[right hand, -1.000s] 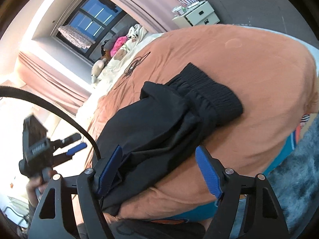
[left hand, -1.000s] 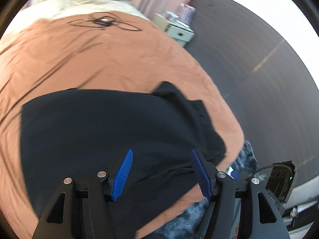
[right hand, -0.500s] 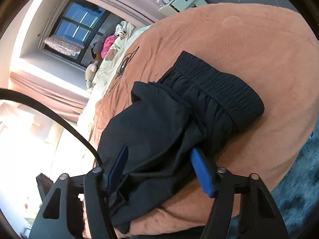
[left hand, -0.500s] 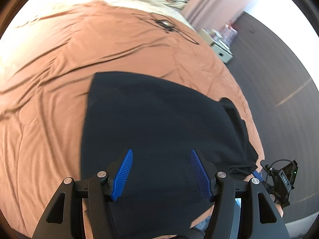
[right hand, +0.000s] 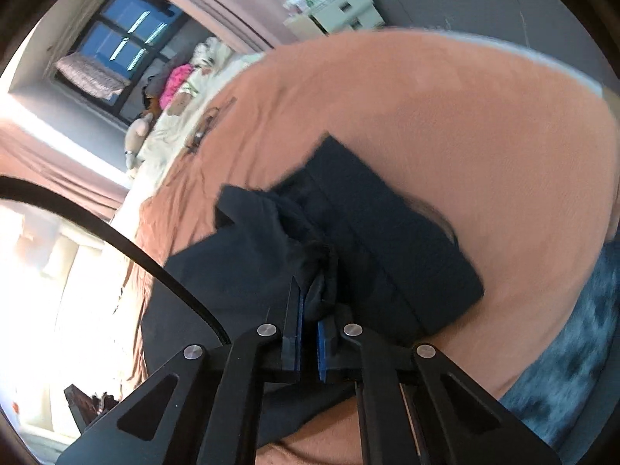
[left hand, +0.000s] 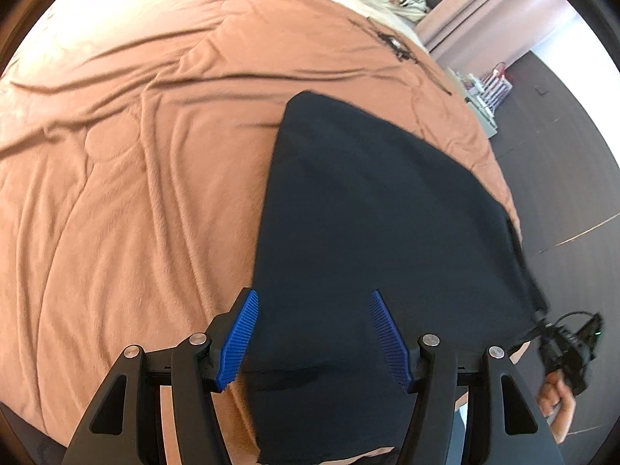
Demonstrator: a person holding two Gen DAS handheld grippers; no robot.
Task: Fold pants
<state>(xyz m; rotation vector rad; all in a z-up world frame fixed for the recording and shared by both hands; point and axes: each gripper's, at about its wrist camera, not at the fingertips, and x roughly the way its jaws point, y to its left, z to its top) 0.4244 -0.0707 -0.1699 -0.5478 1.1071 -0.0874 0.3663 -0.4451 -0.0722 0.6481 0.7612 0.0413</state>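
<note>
Black pants (left hand: 372, 209) lie spread flat on orange bedspread (left hand: 128, 178), near bed edge. Left claw (left hand: 314, 333) released, poised over pants. Right claw (right hand: 310, 306) jaws just closed, clenched on bunched pants fabric beside waistband (right hand: 391, 228).

A home bedroom: a bed (left hand: 135, 155) under an orange blanket, pillows (right hand: 186, 89), window (right hand: 128, 42), curtains (left hand: 484, 11)

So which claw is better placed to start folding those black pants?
The right claw: it has just closed on a bunch of the pants near the waistband. The left claw hangs open over flat cloth, gripping nothing.
</note>
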